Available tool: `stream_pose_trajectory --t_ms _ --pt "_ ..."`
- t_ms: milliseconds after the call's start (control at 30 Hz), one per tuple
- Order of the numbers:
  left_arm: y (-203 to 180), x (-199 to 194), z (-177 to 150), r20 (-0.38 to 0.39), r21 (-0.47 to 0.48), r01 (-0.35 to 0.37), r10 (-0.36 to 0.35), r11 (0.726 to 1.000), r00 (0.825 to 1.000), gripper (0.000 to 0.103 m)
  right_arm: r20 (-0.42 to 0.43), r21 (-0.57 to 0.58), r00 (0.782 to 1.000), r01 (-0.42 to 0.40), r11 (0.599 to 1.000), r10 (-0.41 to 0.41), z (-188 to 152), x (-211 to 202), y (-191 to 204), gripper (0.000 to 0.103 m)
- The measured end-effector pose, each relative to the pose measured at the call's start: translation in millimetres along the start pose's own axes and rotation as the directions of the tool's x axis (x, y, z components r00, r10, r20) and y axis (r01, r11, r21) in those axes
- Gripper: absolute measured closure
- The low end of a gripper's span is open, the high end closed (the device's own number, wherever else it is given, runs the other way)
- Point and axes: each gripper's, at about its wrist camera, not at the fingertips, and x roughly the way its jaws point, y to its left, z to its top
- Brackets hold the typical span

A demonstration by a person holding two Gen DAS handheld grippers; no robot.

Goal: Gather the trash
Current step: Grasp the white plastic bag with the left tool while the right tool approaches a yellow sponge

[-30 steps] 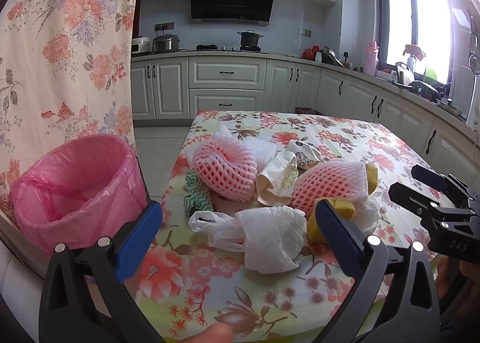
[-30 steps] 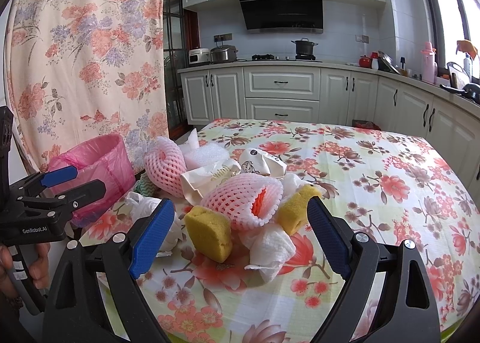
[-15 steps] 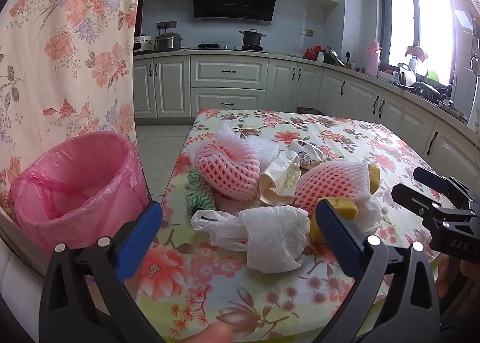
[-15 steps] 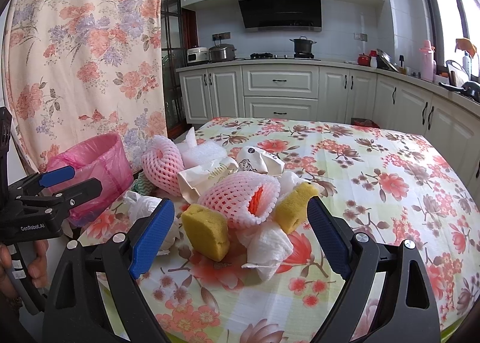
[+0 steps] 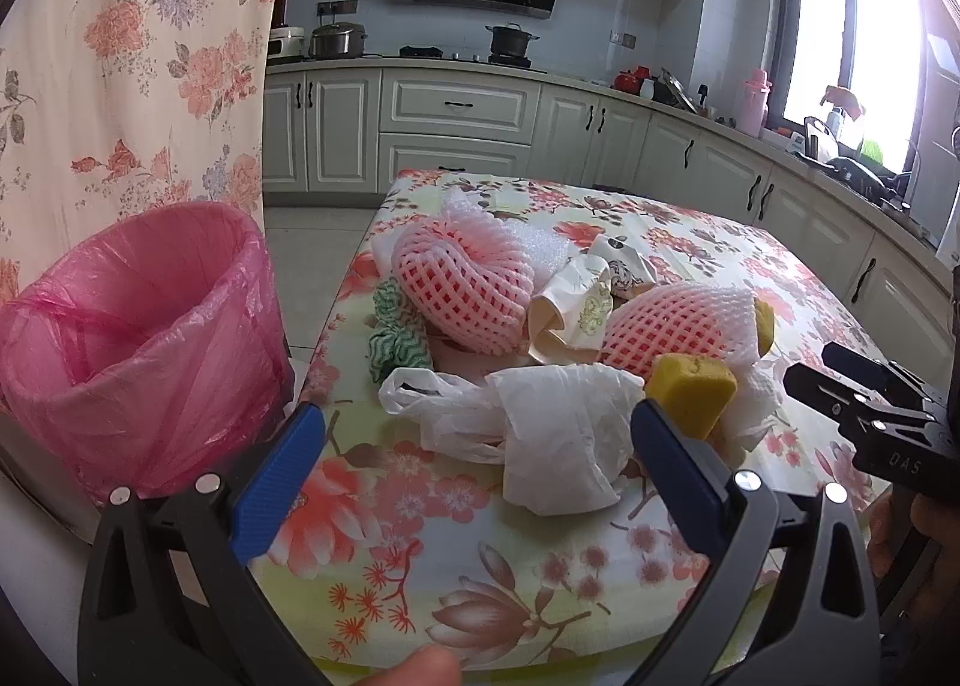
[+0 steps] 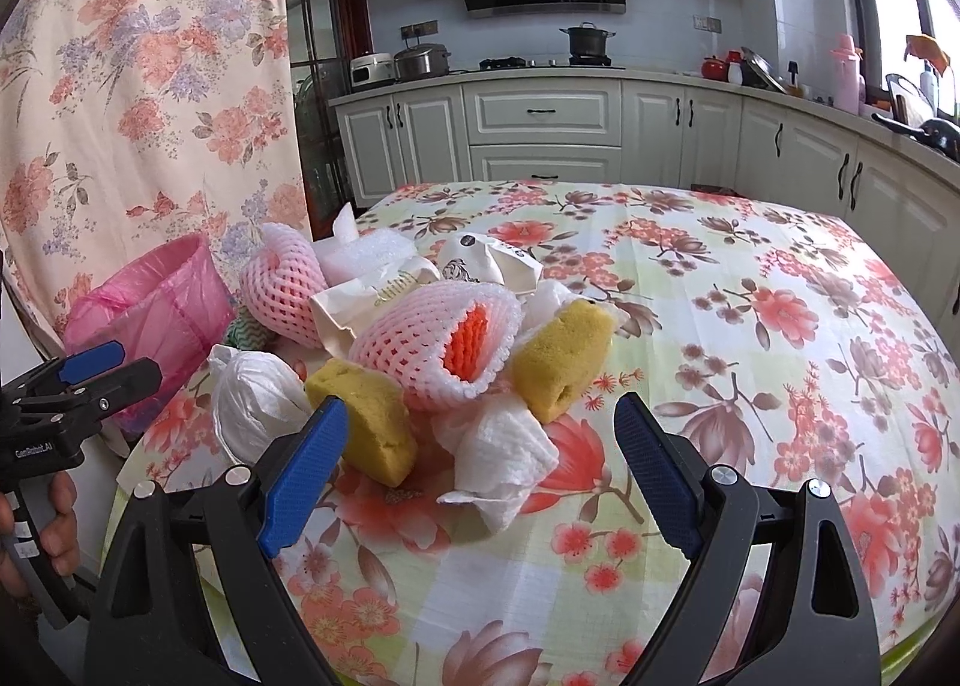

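Trash heap [image 6: 444, 350] between parted fingers [image 6: 303, 467]

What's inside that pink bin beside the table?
The pink bin shows only its crinkled pink liner on the inner walls; no trash is visible. Its bottom is hidden below the near rim.

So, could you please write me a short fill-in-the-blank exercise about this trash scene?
1. The bin beside the table is lined with a ____ bag.
2. Both the left gripper and the right gripper are ____ and hold nothing.
3. The two sponges in the pile are ____ in colour.
4. The tablecloth carries a ____ pattern.

Missing words: pink; open; yellow; floral
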Motion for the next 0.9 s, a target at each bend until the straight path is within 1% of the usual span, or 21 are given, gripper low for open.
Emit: stream_pose_trajectory --t_ms 133,300,600,667,733,833,900 --pt "-4 5 0 -0.017 0.001 0.029 -0.029 1.0 0.999 0.005 -0.032 0.015 0.999 -0.002 1.0 0.002 -1 6 -5 0.018" --pt "-14 20 -2 -0.064 0.01 0.069 -0.068 0.998 0.996 0.005 -0.056 0.024 0.998 -0.014 1.0 0.015 -1 9 -8 0.018" --pt "-26 50 -1 -0.122 0.006 0.098 -0.096 0.995 0.988 0.005 -0.093 0.025 0.995 -0.028 0.999 0.031 2 22 -11 0.018" --pt "-29 56 -1 -0.133 0.008 0.101 -0.099 0.995 0.986 0.009 -0.101 0.026 0.994 -0.029 0.999 0.032 3 26 -12 0.018" --pt "-32 61 -2 -0.144 0.017 0.097 -0.094 0.995 0.985 0.01 -0.102 0.028 0.994 -0.031 0.999 0.034 6 28 -12 0.018" --pt "-34 67 -3 -0.159 0.015 0.105 -0.102 0.994 0.982 0.02 -0.098 0.026 0.994 -0.039 0.999 0.042 12 30 -11 0.018" --pt "-35 70 -5 -0.167 0.015 0.107 -0.103 0.994 0.98 0.03 -0.102 0.027 0.994 -0.044 0.999 0.047 15 34 -10 0.018"
